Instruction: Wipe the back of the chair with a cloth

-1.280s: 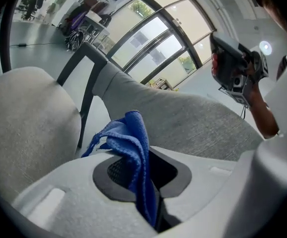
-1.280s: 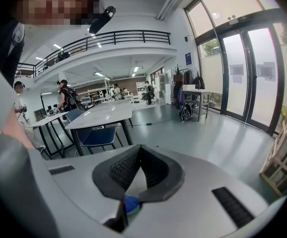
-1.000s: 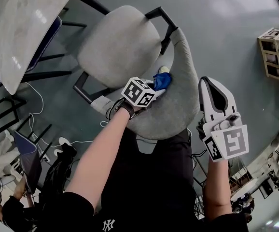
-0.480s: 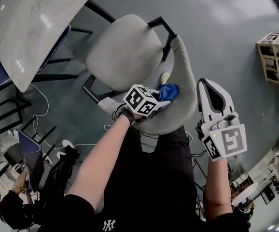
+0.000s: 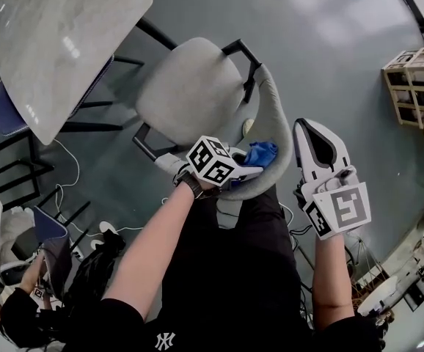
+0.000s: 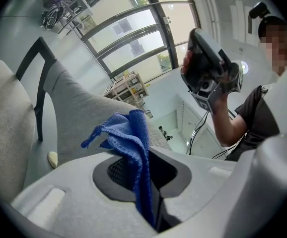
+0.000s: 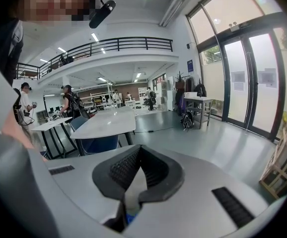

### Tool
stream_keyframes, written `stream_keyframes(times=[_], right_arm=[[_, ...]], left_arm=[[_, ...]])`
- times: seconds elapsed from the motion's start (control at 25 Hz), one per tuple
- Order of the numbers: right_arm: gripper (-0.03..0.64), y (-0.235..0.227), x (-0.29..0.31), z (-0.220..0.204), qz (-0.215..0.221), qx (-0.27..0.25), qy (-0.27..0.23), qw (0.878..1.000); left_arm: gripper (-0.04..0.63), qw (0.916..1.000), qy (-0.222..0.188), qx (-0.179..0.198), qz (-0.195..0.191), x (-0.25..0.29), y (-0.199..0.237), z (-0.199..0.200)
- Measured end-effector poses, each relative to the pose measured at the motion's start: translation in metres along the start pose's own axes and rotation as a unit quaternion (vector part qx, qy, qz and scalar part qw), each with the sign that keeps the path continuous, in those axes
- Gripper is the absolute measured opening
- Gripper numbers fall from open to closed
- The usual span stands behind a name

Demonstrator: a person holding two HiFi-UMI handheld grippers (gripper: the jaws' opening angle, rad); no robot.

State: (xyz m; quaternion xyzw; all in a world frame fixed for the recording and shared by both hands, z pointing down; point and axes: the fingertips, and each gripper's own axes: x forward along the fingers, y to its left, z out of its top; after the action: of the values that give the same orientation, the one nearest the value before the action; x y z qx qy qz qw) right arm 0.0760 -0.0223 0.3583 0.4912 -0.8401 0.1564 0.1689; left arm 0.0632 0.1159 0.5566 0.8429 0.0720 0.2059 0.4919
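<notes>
A grey upholstered chair with a round seat and a curved backrest stands below me. My left gripper is shut on a blue cloth, which lies against the near end of the backrest's top edge. In the left gripper view the cloth hangs bunched out of the closed jaws of my left gripper, with the backrest just beyond. My right gripper is held up to the right of the backrest, apart from it, its jaws together and empty.
A marble-topped table stands at the upper left, dark chair frames beside it. A wooden rack is at the right edge. A small pale object lies on the grey floor under the chair. Cables and a seated person are at the lower left.
My left gripper has slid the blue cloth rightward along the backrest's near end. The right gripper has stayed raised at about the same spot.
</notes>
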Motion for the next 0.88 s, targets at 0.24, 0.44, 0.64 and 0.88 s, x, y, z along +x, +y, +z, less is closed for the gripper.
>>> stream_keyframes(times=[0.24,0.44,0.64,0.88], right_arm=[[0.014,0.007,-0.008,0.008,0.005,0.000,-0.005,1.000],[0.014,0.017,-0.007,0.016,0.016,-0.001,-0.014,1.000],[0.014,0.031,-0.006,0.023,0.045,0.008,-0.037,0.998],[0.014,0.048,-0.001,0.009,0.067,0.020,-0.035,0.997]], left_arm=[[0.054,0.9994,0.010,0.028,-0.017,-0.003,-0.037,0.005],[0.054,0.9984,-0.018,0.033,-0.042,-0.015,-0.063,0.011],[0.054,0.9947,-0.083,0.047,0.039,-0.051,-0.036,0.023],[0.054,0.9807,0.001,0.081,0.178,-0.082,0.048,-0.015]])
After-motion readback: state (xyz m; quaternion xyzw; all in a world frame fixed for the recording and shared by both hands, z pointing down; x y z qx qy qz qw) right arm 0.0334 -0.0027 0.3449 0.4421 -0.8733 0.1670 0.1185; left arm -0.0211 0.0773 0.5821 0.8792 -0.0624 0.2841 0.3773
